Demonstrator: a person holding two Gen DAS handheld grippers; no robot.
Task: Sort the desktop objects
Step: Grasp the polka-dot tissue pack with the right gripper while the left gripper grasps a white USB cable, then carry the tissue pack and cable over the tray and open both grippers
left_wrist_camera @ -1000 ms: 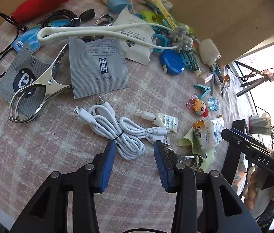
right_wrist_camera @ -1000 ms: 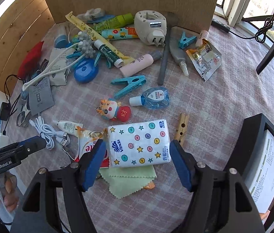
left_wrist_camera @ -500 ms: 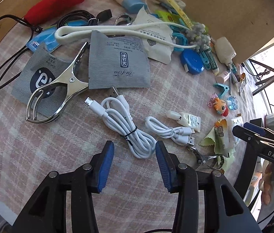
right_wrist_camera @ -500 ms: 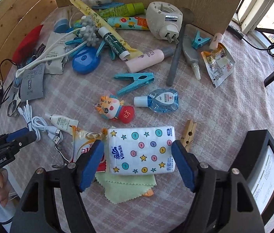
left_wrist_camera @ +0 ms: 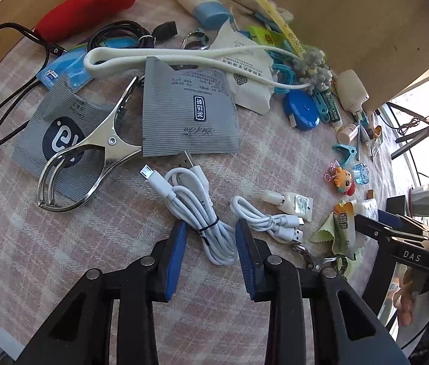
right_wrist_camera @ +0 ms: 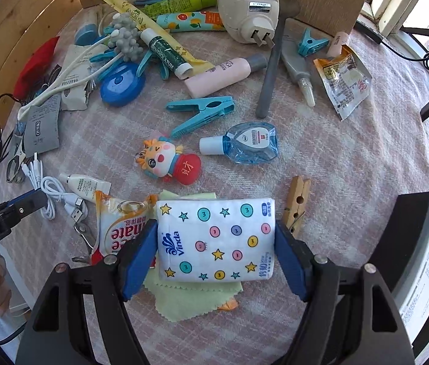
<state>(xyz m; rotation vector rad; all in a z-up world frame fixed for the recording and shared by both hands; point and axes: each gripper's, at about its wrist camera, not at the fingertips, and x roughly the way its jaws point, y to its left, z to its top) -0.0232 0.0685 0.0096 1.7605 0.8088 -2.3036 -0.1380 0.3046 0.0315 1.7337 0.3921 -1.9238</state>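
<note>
My left hand-held gripper points steeply down over the bundled white USB cable; its jaws are closing with the cable's tied lower loop between the blue pads, and I cannot tell whether the pads touch it yet. A second, looser white cable lies just beside the right pad, and a steel spring clamp rests on a grey sachet further up the desk

My right hand-held gripper stands wide apart, straddling the Vinda tissue pack. The pads sit right at the pack's two short ends; the frame does not settle whether they press on it. The pack lies on a green cloth, with a snack packet under the left pad and a wooden clothespin just beside the right one. Beyond it lie a doll keychain, a blue bottle and a blue clothespin
</note>
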